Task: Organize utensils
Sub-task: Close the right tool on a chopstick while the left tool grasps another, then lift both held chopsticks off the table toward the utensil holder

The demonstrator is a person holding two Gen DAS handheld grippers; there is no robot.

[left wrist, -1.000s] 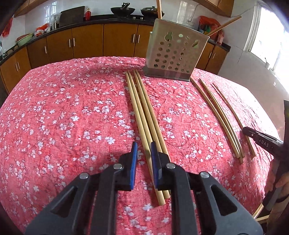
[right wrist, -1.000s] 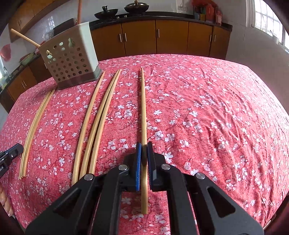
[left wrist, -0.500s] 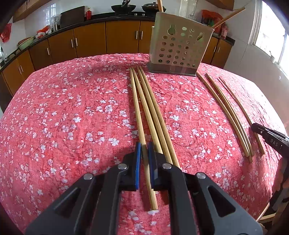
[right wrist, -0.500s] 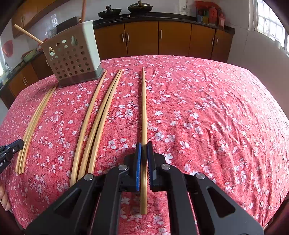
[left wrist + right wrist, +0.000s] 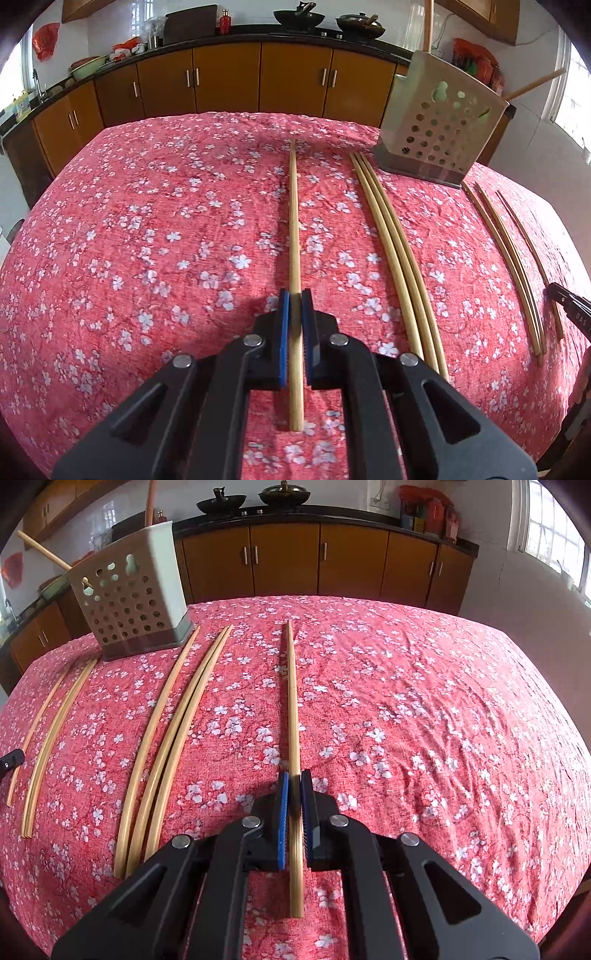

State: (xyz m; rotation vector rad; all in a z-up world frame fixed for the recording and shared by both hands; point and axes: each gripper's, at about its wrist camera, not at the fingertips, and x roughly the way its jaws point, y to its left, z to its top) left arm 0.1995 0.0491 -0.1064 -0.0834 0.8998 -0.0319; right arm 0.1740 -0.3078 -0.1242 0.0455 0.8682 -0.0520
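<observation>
My left gripper [image 5: 294,295] is shut on a long bamboo chopstick [image 5: 294,229] that runs forward between its blue pads. My right gripper [image 5: 294,775] is shut on another bamboo chopstick [image 5: 292,701] in the same way. A perforated metal utensil holder [image 5: 439,129] stands at the far side of the table with two sticks in it; it also shows in the right wrist view [image 5: 133,602]. Loose chopsticks lie in groups on the cloth, one group beside my held stick [image 5: 395,243] and another further right [image 5: 506,251]. The right wrist view shows these groups too [image 5: 166,738].
The table wears a red floral cloth [image 5: 147,240]. The right gripper's tip [image 5: 569,306] shows at the right edge of the left wrist view. Brown kitchen cabinets [image 5: 229,81] and a counter with woks stand behind the table.
My left gripper closed on one chopstick of the left group and carried it leftward, away from the two others. My right gripper stayed shut on its chopstick and barely moved.
</observation>
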